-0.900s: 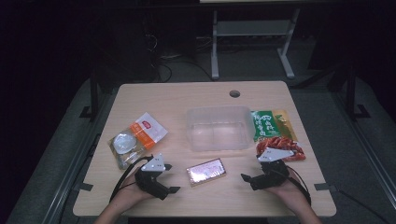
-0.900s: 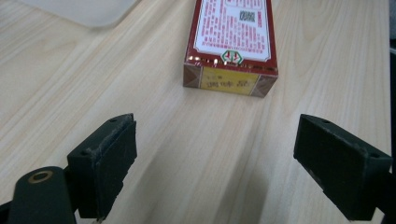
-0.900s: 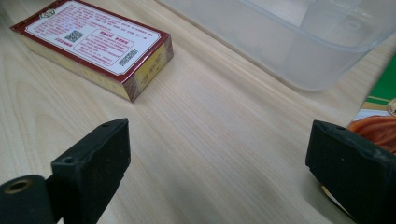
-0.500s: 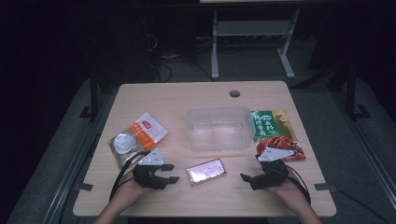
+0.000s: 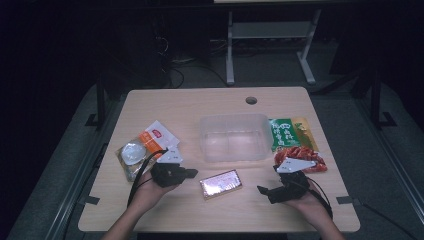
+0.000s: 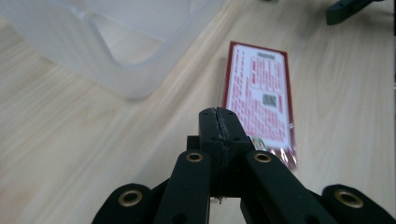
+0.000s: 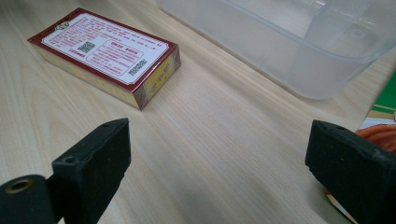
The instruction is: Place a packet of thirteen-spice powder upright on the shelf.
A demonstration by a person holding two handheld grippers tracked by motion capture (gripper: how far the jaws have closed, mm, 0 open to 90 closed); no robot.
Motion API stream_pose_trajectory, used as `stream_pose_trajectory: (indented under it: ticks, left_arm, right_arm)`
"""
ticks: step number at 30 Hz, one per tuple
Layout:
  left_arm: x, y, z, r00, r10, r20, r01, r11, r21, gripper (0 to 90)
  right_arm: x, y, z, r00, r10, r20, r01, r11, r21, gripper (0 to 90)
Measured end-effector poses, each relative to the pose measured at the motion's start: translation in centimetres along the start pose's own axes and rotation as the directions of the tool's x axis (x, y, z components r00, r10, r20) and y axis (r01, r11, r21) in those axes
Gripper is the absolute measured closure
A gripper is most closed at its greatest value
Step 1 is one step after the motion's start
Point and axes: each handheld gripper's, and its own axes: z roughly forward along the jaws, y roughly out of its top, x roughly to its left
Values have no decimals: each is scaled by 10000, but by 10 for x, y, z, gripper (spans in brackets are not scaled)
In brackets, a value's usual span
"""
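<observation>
A flat red-and-white box [image 5: 220,183] lies on the table between the two hands, printed side up [image 6: 259,93] [image 7: 105,49]. My left gripper [image 5: 192,173] [image 6: 218,116] is shut with nothing in it, its tips just short of the box's near end. My right gripper [image 5: 267,192] [image 7: 219,154] stands wide open, low over bare wood to the right of the box. A clear plastic tub [image 5: 234,137] [image 6: 116,51] [image 7: 299,42] sits empty behind the box.
A green and red snack packet [image 5: 295,140] lies right of the tub, close to the right hand. An orange-and-white packet [image 5: 145,145] lies at the left by the left hand. The table [image 5: 185,107] has a cable hole [image 5: 251,100] at the back.
The left gripper has shut and moved slightly toward the box. The right gripper has barely moved.
</observation>
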Motion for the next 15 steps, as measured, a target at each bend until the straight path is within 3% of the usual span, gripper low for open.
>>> stream_pose_trajectory:
  ticks: [5, 15]
  left_arm:
    - [2, 16, 21, 9997, 208, 99, -208, 9998, -13, 898]
    - [-3, 31, 57, 9986, 448, 297, -455, 9987, 219, 898]
  right_arm:
    - [0, -1, 0, 10000, 54, -42, -54, 10000, 6, 65]
    - [1, 0, 0, 9999, 13, -111, -13, 10000, -14, 65]
